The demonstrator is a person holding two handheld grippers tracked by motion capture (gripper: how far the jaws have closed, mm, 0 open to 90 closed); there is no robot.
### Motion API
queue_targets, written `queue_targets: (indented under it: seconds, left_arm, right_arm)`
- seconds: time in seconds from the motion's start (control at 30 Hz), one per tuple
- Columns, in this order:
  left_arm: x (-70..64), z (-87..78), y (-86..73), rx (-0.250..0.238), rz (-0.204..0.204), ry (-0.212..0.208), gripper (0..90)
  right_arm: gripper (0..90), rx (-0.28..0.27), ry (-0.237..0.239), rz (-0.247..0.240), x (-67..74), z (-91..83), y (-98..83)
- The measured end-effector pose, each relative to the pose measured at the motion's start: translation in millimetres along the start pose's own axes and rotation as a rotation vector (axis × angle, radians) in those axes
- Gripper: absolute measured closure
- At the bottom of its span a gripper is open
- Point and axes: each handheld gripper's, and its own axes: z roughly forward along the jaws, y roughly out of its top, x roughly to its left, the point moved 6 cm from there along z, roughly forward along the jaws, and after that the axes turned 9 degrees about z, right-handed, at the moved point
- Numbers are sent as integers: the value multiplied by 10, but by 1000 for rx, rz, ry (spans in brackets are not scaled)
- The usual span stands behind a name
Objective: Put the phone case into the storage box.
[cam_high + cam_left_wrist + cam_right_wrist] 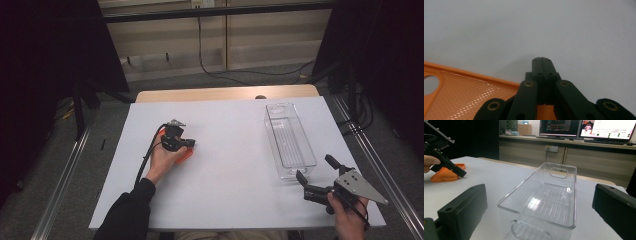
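Left tool point(540, 59) closed, right tool point(534, 212) agape

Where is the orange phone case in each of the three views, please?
High view: the orange phone case lies left of centre on the white table, partly under the left gripper.
Left gripper view: it fills the lower left corner, beneath the closed jaws.
Right gripper view: it sits at the far left edge, under the left gripper.
Shared landmark: the white table, on which the case rests.
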Motion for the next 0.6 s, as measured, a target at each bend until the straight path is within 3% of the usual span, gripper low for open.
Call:
queue_targets:
  seconds: [0.37, 0.6]
  left_arm:
    - [-44, -90, -83, 20, 38, -3, 900]
    - [-58, -133, -126, 12, 24, -17, 900]
  right_arm:
    - [0, -1, 3, -3, 1, -2, 2]
    - [0, -1, 3, -2, 2, -2, 3]
